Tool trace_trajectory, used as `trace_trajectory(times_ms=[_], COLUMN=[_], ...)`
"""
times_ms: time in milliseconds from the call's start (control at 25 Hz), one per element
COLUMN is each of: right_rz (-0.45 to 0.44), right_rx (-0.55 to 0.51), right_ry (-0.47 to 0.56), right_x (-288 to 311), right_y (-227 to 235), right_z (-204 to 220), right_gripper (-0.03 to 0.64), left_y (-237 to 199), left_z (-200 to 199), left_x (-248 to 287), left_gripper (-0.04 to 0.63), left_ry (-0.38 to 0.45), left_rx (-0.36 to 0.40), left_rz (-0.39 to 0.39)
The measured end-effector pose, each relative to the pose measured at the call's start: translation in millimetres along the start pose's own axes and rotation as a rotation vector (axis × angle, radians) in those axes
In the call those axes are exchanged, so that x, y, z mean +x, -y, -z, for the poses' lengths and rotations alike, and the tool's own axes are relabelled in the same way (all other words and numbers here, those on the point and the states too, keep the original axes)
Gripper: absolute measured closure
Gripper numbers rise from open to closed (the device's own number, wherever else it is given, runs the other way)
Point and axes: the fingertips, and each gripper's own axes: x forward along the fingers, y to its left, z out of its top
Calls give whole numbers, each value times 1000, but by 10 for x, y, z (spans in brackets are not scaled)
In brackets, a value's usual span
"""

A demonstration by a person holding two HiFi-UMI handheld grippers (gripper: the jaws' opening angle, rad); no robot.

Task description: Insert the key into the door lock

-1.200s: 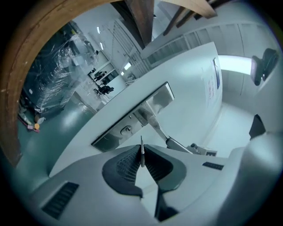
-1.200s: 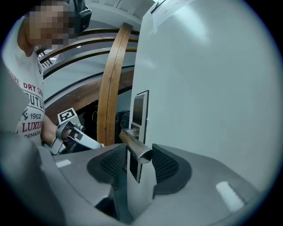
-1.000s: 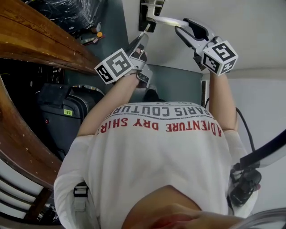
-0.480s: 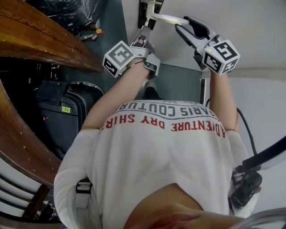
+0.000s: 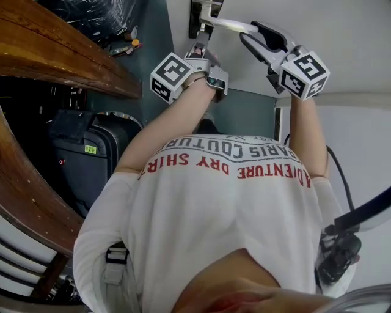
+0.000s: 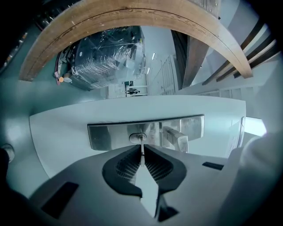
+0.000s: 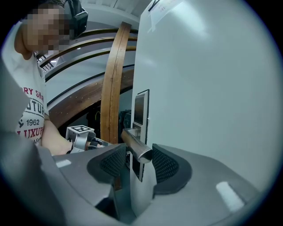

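Observation:
In the left gripper view a thin metal key [image 6: 141, 149] stands edge-on between the jaws of my left gripper [image 6: 142, 154], which is shut on it. The key's tip sits at the oval lock cylinder [image 6: 138, 137] in the steel lock plate [image 6: 106, 135]. In the head view the left gripper [image 5: 201, 45] is just below the lock plate [image 5: 197, 13] on the white door [image 5: 330, 30]. My right gripper [image 5: 261, 38] is shut on the silver door handle [image 5: 231, 25]. In the right gripper view the handle [image 7: 138, 149] lies between both ribbed pads [image 7: 164, 166].
A curved wooden rail [image 5: 55, 55] runs along the left, with a black suitcase [image 5: 85, 153] under it. A plastic-wrapped bundle [image 6: 106, 57] stands beyond the door. A black cable [image 5: 337, 174] hangs at the right by the wall.
My left gripper has moved up and right with the key, closing in on the lock plate. The right gripper has stayed on the handle.

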Motion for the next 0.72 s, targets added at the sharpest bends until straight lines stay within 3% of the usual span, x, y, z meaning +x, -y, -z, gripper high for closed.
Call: trace_trajectory(times_ms=[520, 640, 720], right_rz=[-38, -3, 67], right_rx=[-37, -63, -63], right_ry=[-17, -14, 4], right_x=[-26, -11, -54], right_y=[-75, -59, -16], right_z=[1, -13, -10], right_gripper=[437, 437, 436], left_y=[18, 43, 40], left_z=[-46, -52, -62], left_x=[176, 181, 112], left_gripper=[572, 572, 556], left_ry=[12, -29, -72], left_rx=[-15, 31, 97], left_rz=[29, 53, 70])
